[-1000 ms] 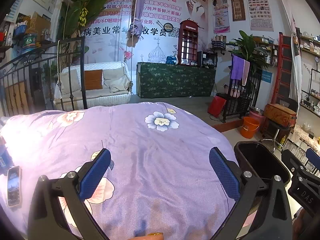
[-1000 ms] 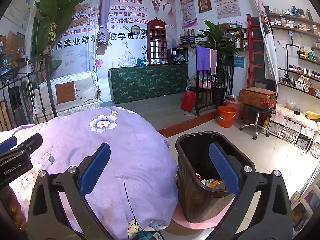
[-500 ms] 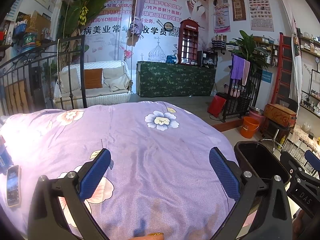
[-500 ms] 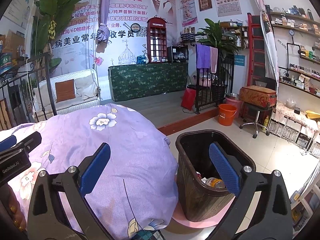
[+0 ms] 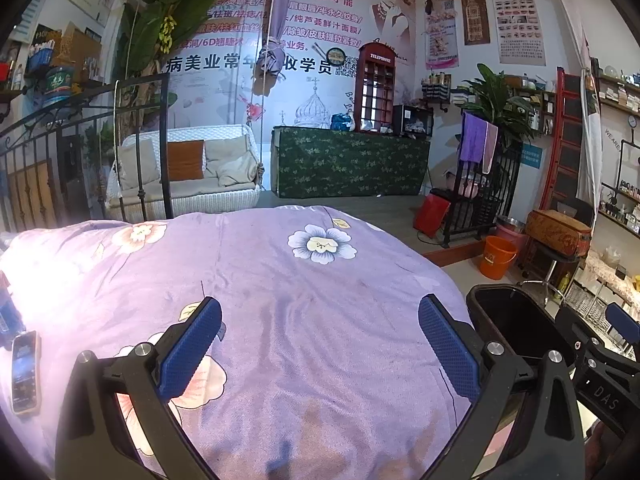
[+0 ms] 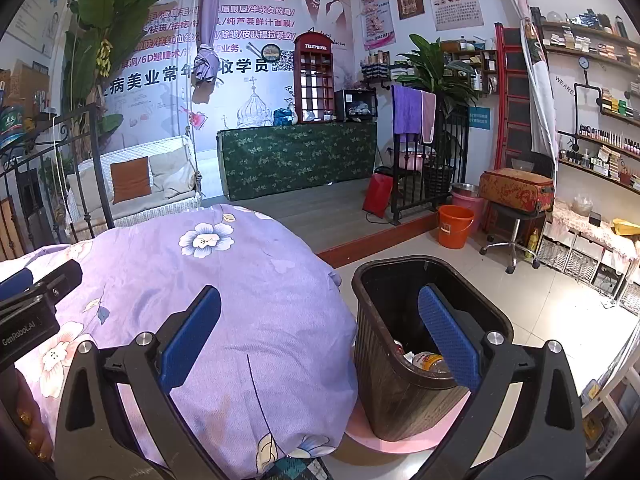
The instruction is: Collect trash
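Observation:
A black trash bin (image 6: 400,376) stands on the floor beside the bed, and its rim (image 5: 516,320) shows at the right of the left wrist view. Inside it lie a plastic bottle (image 6: 430,360) and other scraps. My right gripper (image 6: 320,336) is open and empty, with one finger over the bin's mouth and the other over the quilt. My left gripper (image 5: 320,344) hangs open and empty above the purple flowered quilt (image 5: 280,300). No loose trash shows on the quilt.
A phone (image 5: 25,372) lies on the quilt at the far left. An iron bed frame (image 5: 80,128) rises behind. On the floor stand an orange bucket (image 6: 454,226), a stool carrying a case (image 6: 516,196) and low shelves (image 6: 580,256). A pink mat (image 6: 384,440) lies under the bin.
Both grippers stay open and nearly still. The right wrist view has drifted slightly, so the bin sits a touch lower and closer.

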